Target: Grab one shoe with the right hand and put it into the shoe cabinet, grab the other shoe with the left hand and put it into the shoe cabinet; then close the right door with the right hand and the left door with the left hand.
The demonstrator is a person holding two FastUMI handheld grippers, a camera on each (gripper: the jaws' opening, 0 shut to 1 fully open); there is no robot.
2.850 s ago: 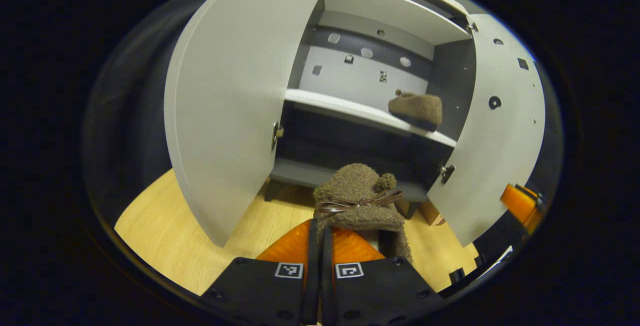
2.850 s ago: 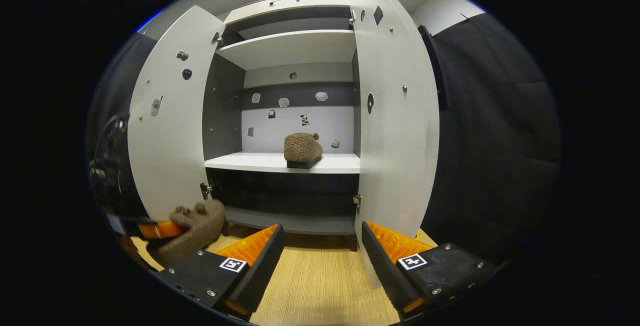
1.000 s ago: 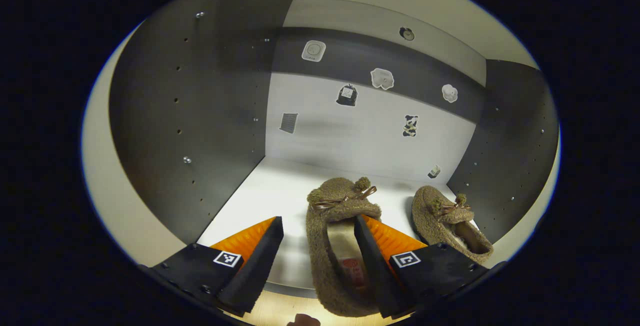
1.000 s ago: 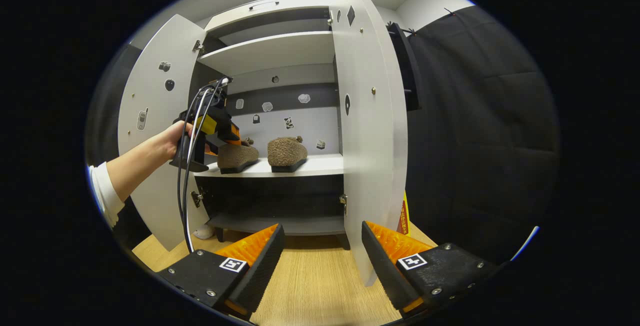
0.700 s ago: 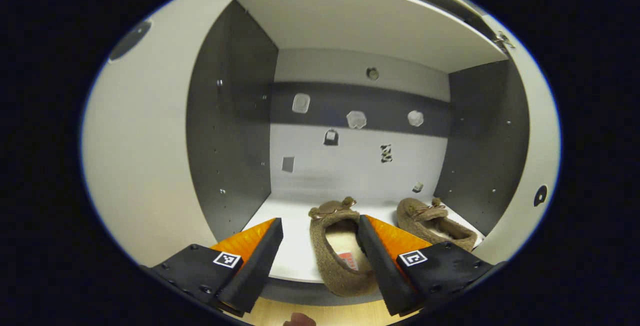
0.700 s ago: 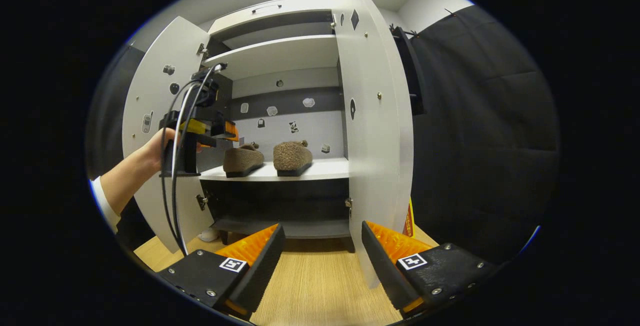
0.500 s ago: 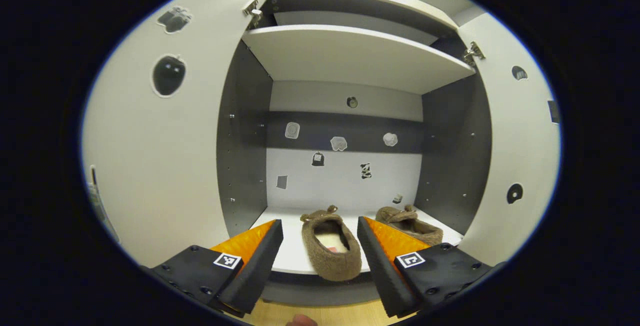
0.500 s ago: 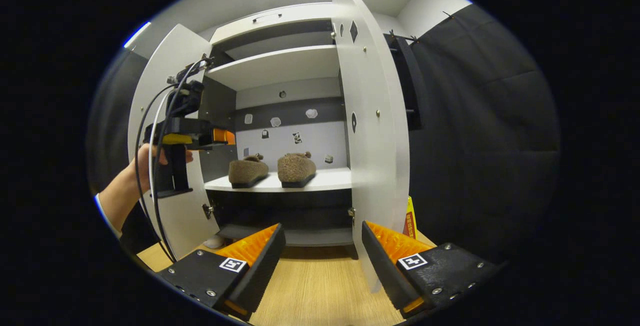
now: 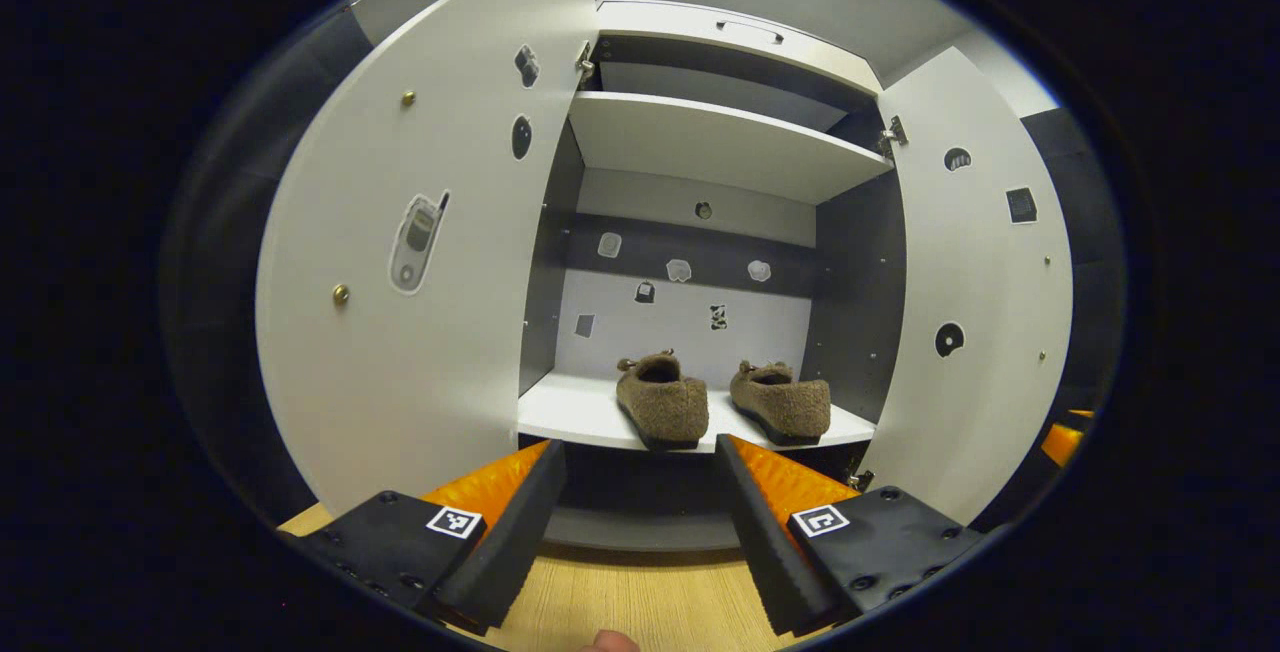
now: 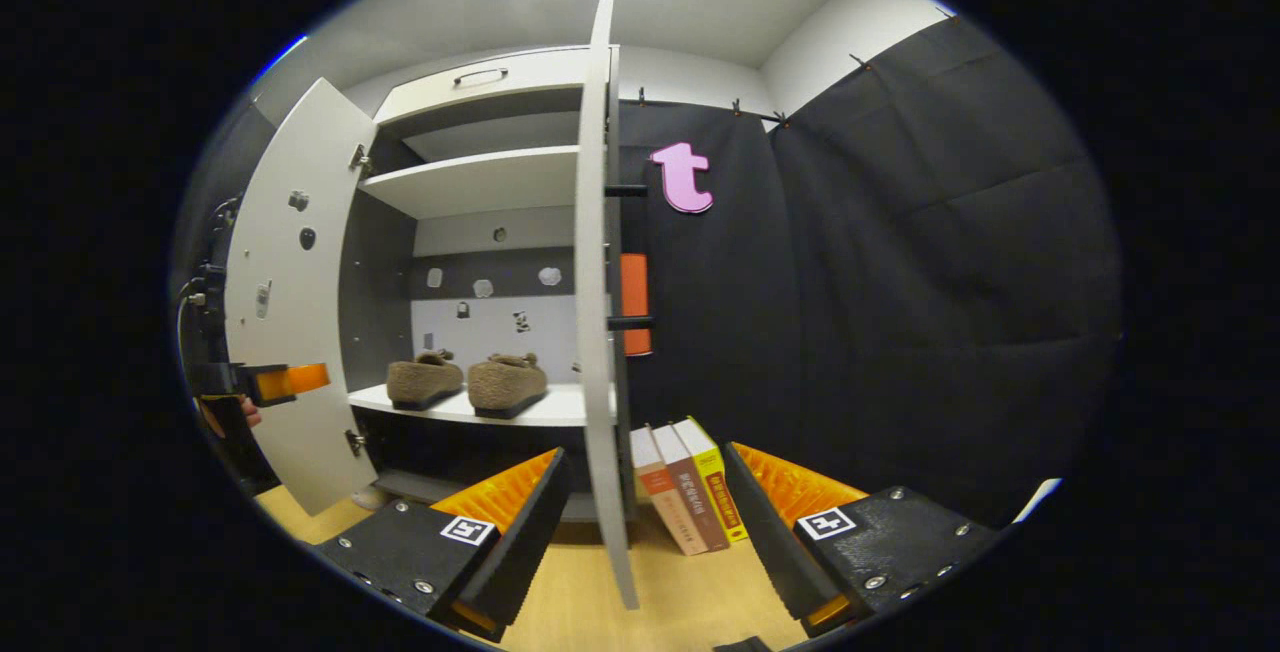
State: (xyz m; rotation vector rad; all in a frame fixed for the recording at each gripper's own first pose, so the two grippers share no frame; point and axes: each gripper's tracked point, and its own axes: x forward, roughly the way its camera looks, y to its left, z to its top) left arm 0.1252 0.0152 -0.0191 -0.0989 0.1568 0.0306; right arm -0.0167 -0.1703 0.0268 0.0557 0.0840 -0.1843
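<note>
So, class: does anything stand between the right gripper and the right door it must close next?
Nothing visible does. The right door stands edge-on just beyond the open right gripper, between its fingers' lines. The books lean behind the door, outside its closing swing.

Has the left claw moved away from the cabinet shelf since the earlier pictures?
Yes. The left claw has backed out of the cabinet: the shelf and both shoes now appear farther ahead, with both doors visible.

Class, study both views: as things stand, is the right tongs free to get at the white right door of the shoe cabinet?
Probably yes. The open right tongs face the white right door edge-on, nothing between; the upright books stand behind it.
</note>
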